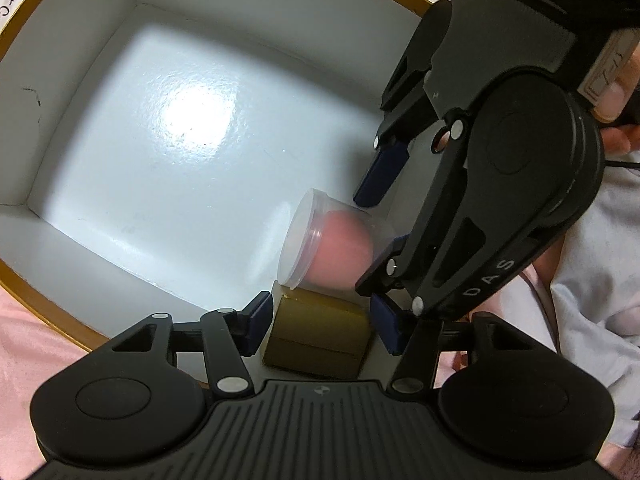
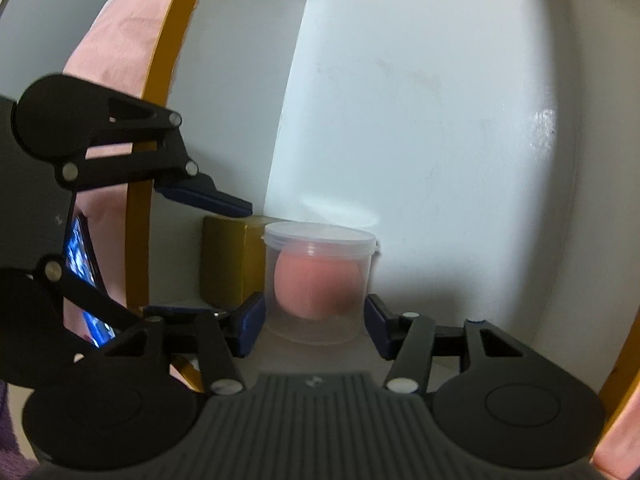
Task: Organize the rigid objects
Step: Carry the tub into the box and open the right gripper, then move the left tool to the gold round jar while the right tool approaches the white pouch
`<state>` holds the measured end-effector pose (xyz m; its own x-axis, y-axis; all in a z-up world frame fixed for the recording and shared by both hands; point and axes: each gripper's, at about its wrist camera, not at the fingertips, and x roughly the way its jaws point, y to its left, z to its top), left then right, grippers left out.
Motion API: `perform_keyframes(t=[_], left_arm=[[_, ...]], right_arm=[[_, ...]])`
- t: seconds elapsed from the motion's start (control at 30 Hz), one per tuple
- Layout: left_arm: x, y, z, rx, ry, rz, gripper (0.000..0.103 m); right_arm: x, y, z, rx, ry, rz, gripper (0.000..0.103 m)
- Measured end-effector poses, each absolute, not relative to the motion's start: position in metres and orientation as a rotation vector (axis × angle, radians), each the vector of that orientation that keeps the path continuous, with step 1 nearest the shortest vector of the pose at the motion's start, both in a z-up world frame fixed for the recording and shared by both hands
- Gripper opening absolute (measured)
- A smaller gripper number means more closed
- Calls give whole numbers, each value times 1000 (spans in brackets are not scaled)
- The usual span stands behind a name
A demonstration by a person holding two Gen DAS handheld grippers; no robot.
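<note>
The right gripper [image 2: 314, 328] flanked the jar [image 2: 318, 284] in the box [image 1: 80, 184] corner beside the block [image 1: 316, 332]; its pads seemingly not pressing. The left gripper [image 1: 322, 330] straddled the block, loose. Both should lift straight up.

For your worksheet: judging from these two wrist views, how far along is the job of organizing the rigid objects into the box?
Done: the gold block already sits in a corner of the white box.
In hand: the clear lidded jar with a pink ball stands beside the block, between the right gripper fingers; a tight grip cannot be confirmed. The left gripper straddles the block.
Left: both grippers must withdraw; other items are out of view.
</note>
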<state>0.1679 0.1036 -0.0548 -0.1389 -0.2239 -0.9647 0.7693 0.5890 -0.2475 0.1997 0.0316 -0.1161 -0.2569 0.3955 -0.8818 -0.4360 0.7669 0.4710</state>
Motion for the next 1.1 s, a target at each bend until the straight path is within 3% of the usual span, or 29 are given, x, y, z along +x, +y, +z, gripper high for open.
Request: perform_keyframes(t=[0.27, 0.47, 0.57, 0.63, 0.8, 1.0, 1.1], left_arm=[[161, 98, -38, 497, 1420, -911, 66], [157, 91, -14, 502, 1331, -905, 66], [155, 86, 0, 491, 1264, -884, 66], [154, 82, 12, 470, 1203, -875, 66], [152, 67, 34, 412, 1043, -859, 65], [149, 26, 46, 352, 911, -882, 65], [152, 1, 40, 351, 872, -874, 65]], right_arm=[[189, 29, -92, -90, 1576, 789, 64], [183, 22, -60, -148, 1460, 820, 60], [176, 11, -43, -178, 1369, 834, 53], [169, -3, -27, -206, 1292, 804, 59], [167, -56, 6, -160, 1119, 754, 53], [166, -112, 16, -170, 965, 574, 54], [166, -142, 10, -153, 930, 486, 48]])
